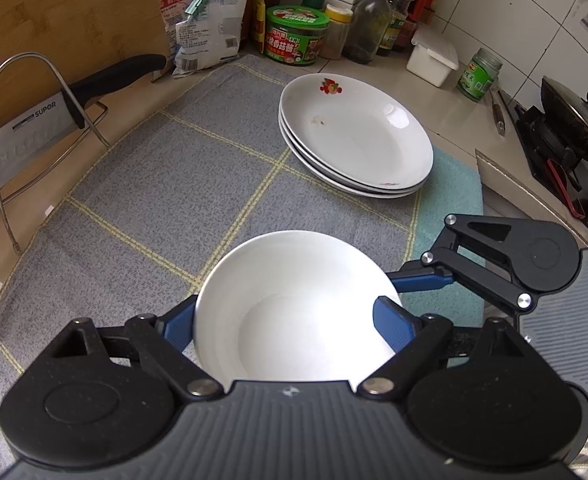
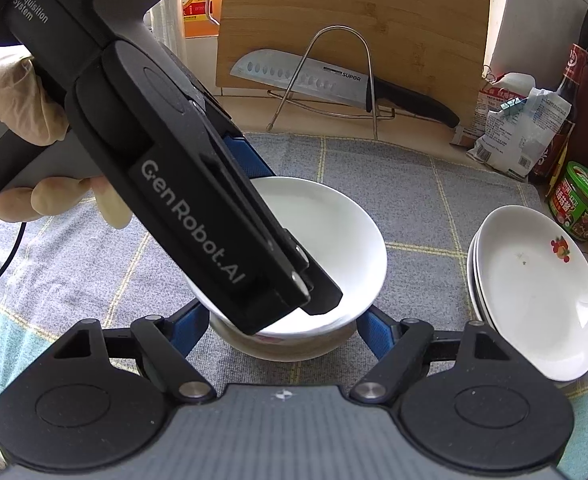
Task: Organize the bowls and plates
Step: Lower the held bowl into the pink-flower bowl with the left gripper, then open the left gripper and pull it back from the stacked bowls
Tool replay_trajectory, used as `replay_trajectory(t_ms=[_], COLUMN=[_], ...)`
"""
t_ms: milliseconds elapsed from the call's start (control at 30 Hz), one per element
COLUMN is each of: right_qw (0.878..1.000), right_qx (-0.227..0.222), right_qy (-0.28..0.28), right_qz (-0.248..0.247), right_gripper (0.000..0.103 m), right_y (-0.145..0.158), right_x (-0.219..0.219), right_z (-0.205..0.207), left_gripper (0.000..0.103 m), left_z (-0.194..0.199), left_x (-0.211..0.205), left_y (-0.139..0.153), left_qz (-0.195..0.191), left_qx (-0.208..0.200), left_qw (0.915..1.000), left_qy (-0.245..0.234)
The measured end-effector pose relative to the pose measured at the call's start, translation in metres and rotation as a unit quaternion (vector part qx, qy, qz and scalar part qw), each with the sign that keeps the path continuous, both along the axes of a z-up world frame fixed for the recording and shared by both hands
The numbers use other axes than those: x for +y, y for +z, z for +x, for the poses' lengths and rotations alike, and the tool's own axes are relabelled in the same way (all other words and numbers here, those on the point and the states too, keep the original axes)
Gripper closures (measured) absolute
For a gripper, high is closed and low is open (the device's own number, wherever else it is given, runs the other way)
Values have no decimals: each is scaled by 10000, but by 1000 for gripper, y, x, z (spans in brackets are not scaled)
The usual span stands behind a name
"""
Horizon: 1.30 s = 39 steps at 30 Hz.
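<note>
My left fingers (image 1: 181, 326) pinch the white bowl (image 1: 294, 308) by its sides at lower centre. My right fingers (image 2: 189, 328) straddle the lower bowl (image 2: 285, 344) beneath it; whether they press it I cannot tell. The stacked plates (image 1: 356, 136) sit upper right on the grey cloth (image 1: 133, 200).

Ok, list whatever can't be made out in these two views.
- Left wrist view: the left claw's own body hides the upper bowl's near rim.
- Right wrist view: the left claw covers most of the lower bowl's inside; whether the right claw's pads touch it is unclear.
- Left wrist view: the wok is cut off by the picture's edge.
</note>
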State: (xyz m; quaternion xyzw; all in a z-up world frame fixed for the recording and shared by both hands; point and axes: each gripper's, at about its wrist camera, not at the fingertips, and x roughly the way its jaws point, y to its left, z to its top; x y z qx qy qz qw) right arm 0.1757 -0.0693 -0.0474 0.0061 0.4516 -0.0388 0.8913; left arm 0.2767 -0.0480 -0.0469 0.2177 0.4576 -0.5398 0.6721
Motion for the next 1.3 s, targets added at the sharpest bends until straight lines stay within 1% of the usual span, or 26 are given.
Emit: replay_trajectory(t_ms=[300, 433, 533, 633, 767, 833, 967, 1100, 1300], right_qw=[10000, 10000, 9999, 9999, 9994, 9989, 9973, 9962, 9960], right_qx=[-18, -5, -39, -138, -321, -455, -664, -651, -566], right_qy=[13, 63, 30, -26, 24, 59, 214, 405, 592], right_qz=[0, -18, 99, 2, -108, -66, 238, 406, 368], right_gripper=[18, 15, 12, 4, 3, 2, 2, 2, 2], right_y=[0, -1, -1, 1, 9, 15, 23, 21, 14], right_x=[1, 2, 0, -1, 1, 1, 2, 11, 27], right_z=[0, 1, 1, -1, -7, -11, -15, -18, -21], left_gripper=[13, 13, 13, 12, 12, 12, 12, 11, 11], left_z=[3, 4, 5, 5, 7, 9, 12, 14, 9], left_x=[1, 2, 2, 3, 7, 13, 28, 44, 65], left_y=[-3, -3, -2, -1, 3, 7, 17, 23, 26], left_qz=[-41, -47, -76, -113, -214, -286, -446, -568, -805], left_qx=[60, 35, 63, 56, 47, -16, -163, -305, -370], left_qw=[10000, 10000, 9999, 9999, 9996, 9991, 9972, 9939, 9874], left_qy=[37, 44, 52, 84, 188, 300, 572, 893, 1313])
